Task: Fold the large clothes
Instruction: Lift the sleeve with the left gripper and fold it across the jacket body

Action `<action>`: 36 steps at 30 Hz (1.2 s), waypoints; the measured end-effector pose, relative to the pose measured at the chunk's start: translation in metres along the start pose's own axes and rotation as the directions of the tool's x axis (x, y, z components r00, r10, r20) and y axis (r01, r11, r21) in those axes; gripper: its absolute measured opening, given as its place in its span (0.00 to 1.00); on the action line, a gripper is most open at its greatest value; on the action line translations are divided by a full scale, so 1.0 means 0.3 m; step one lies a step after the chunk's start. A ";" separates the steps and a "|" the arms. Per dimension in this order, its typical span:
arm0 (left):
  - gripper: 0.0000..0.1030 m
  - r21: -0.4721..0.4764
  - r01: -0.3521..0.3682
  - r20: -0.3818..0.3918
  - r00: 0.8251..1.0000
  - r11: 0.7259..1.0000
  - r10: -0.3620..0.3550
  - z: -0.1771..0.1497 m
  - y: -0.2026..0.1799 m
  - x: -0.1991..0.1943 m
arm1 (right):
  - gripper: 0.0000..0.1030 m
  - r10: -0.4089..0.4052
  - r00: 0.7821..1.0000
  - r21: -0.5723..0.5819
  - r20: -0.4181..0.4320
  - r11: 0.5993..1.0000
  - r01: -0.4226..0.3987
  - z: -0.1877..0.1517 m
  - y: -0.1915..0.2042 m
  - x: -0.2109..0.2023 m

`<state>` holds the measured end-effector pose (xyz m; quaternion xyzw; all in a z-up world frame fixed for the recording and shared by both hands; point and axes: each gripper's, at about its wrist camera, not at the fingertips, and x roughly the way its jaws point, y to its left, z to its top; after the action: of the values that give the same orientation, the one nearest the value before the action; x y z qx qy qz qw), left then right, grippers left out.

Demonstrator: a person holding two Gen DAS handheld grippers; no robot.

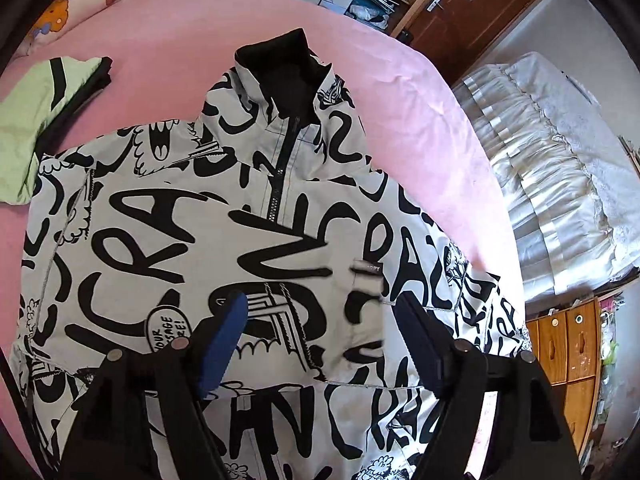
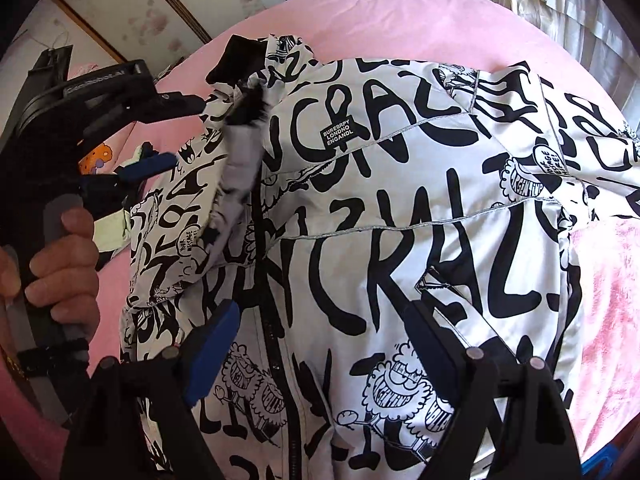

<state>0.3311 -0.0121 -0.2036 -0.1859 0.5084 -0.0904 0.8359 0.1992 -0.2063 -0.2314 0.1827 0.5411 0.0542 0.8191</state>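
A white jacket with black graffiti lettering (image 1: 248, 240) lies front up on the pink bed (image 1: 180, 32), black collar at the far end and zipper down the middle. My left gripper (image 1: 320, 320) hovers open over its chest, holding nothing. In the right wrist view the jacket (image 2: 380, 240) fills the frame. My right gripper (image 2: 320, 328) is open above it near the zipper. The left gripper (image 2: 168, 132) shows at the left, held in a hand, jaws apart at the jacket's sleeve edge near the collar.
A folded light green garment with black stripes (image 1: 36, 120) lies at the bed's left. A white ruffled cover (image 1: 560, 168) stands right of the bed, a wooden drawer unit (image 1: 568, 352) below it, a brown door (image 1: 472, 4) behind.
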 end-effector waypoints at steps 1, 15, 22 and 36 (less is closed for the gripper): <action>0.74 -0.004 -0.011 0.000 1.000 1.000 0.011 -0.004 0.011 -0.012 | 0.83 0.001 1.000 0.004 -0.008 1.000 -0.001 0.002 -0.007 0.007; 0.80 -0.104 -0.268 -0.037 0.963 0.958 0.265 -0.086 0.433 -0.177 | 0.61 0.156 0.987 0.106 -0.048 0.983 -0.150 0.132 0.022 0.207; 0.80 -0.159 -0.405 -0.141 0.912 0.900 0.385 -0.211 0.690 -0.211 | 0.37 0.152 0.987 0.284 -0.049 0.950 -0.132 0.157 -0.001 0.344; 0.80 -0.079 -0.551 -0.214 0.823 0.830 0.526 -0.314 0.895 -0.083 | 0.13 0.042 0.999 0.340 0.003 0.940 -0.041 0.235 -0.010 0.440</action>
<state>0.2261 0.2214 -0.3303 -0.0826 0.6199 0.1684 0.7619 0.3166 -0.1883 -0.3223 0.3325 0.5403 -0.0223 0.7727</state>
